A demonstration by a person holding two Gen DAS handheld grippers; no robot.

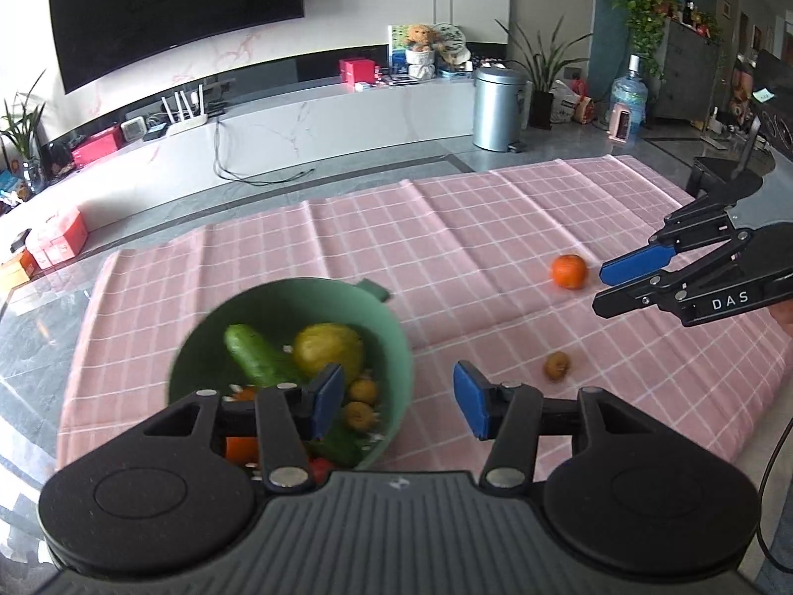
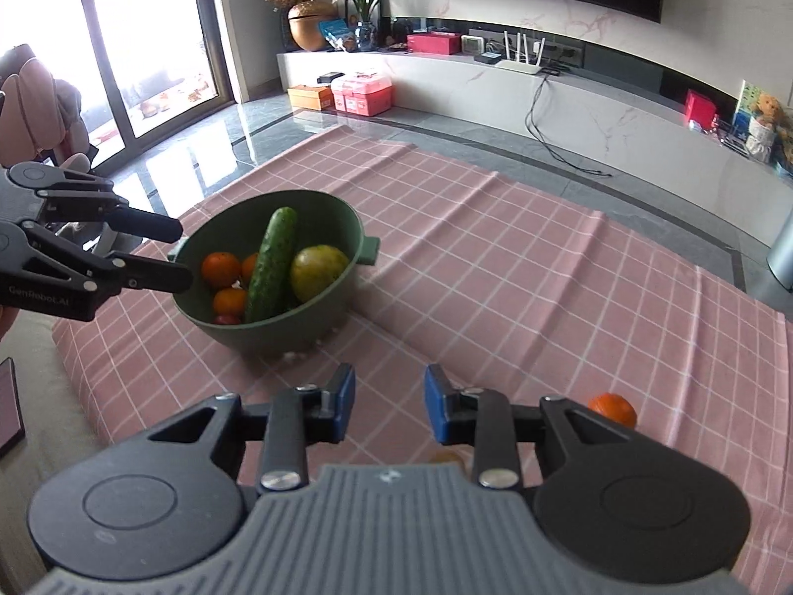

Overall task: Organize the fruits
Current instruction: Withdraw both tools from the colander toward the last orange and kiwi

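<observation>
A green bowl (image 1: 396, 347) (image 2: 317, 208) sits on the pink checked cloth (image 1: 446, 228) (image 2: 495, 267). It holds a cucumber (image 2: 272, 263), a yellow-green fruit (image 2: 317, 272), several oranges (image 2: 220, 269) and small brown fruits (image 1: 358, 414). My left gripper (image 1: 399, 399) is open and empty, over the bowl's near right rim. An orange (image 1: 569, 271) (image 2: 613, 409) and a small brown fruit (image 1: 557, 366) lie loose on the cloth. My right gripper (image 2: 390, 404) is open and empty, just left of the orange; the brown fruit (image 2: 446, 456) is partly hidden under it.
A marble TV bench (image 1: 307, 119) with boxes and a router runs along the far wall. A metal bin (image 1: 497, 109) stands on the floor beyond the table. A dark phone (image 2: 7, 411) lies at the table's left edge.
</observation>
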